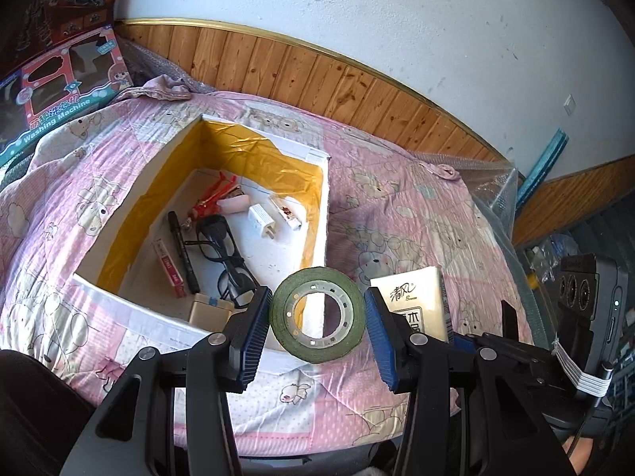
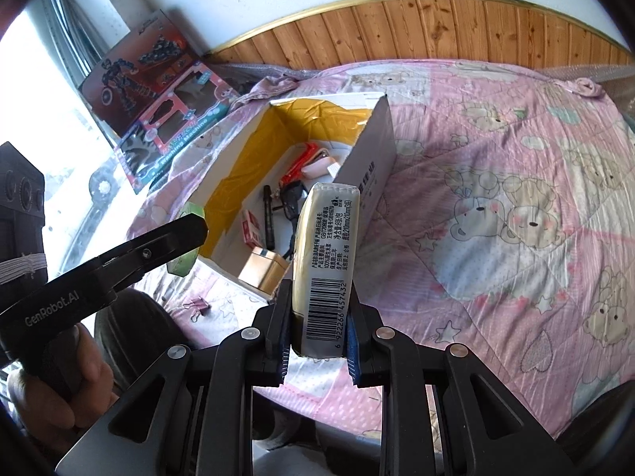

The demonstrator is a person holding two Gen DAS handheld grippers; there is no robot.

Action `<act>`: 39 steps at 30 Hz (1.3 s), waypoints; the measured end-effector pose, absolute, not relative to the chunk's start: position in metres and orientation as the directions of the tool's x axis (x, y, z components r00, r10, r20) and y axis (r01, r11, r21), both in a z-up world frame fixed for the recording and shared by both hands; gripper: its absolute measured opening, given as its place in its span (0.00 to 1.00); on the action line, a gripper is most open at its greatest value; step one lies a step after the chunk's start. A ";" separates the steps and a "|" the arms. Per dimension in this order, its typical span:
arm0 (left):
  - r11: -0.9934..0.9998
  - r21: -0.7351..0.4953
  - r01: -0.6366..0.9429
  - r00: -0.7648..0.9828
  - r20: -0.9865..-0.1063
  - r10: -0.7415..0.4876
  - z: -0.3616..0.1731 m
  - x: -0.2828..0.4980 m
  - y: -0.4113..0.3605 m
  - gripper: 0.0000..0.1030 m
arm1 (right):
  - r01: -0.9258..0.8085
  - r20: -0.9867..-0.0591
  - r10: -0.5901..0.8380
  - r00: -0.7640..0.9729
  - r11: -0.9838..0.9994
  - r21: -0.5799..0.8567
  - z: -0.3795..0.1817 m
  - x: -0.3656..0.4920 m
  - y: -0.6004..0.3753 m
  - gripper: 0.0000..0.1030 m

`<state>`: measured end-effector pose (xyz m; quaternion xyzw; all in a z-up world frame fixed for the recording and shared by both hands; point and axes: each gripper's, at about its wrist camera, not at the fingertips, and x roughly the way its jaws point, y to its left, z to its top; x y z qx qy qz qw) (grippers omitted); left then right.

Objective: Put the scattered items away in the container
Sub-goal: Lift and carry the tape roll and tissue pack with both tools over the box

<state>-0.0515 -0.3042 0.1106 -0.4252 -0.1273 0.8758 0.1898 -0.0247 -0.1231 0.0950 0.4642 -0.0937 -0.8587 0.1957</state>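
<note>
My left gripper (image 1: 316,293) is shut on a green tape roll (image 1: 317,351), which hangs over the near right corner of the white box (image 1: 131,297). The box has yellow lining and lies on the pink bedspread. It holds black glasses (image 1: 222,254), a black marker (image 1: 184,254), a white plug (image 1: 262,220), red pliers (image 1: 210,196), a red pack (image 1: 170,269) and a gold case (image 1: 210,309). My right gripper (image 2: 320,293) is shut on a cream tissue pack (image 2: 325,246), held upright just outside the box's right wall (image 2: 371,158). That pack (image 1: 412,301) also shows right of the tape.
A small binder clip (image 2: 198,305) lies on the bedspread (image 2: 496,198) near the box's front corner. Toy boxes (image 1: 63,79) lean at the far left by the wood-panelled wall (image 1: 317,75). A hand (image 2: 59,373) grips the left tool's handle.
</note>
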 end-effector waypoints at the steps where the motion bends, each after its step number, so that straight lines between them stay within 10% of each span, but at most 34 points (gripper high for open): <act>1: -0.895 -0.388 -0.219 -0.569 -0.694 0.440 0.111 -0.053 -0.308 0.47 | 0.258 -0.758 -0.425 -0.495 -0.905 0.340 0.098 -0.025 -0.126 0.23; 39: -0.883 -0.451 -0.126 -0.592 -0.681 0.432 0.106 -0.119 -0.362 0.47 | 0.428 -0.743 -0.403 -0.534 -0.887 0.174 0.146 -0.119 -0.194 0.23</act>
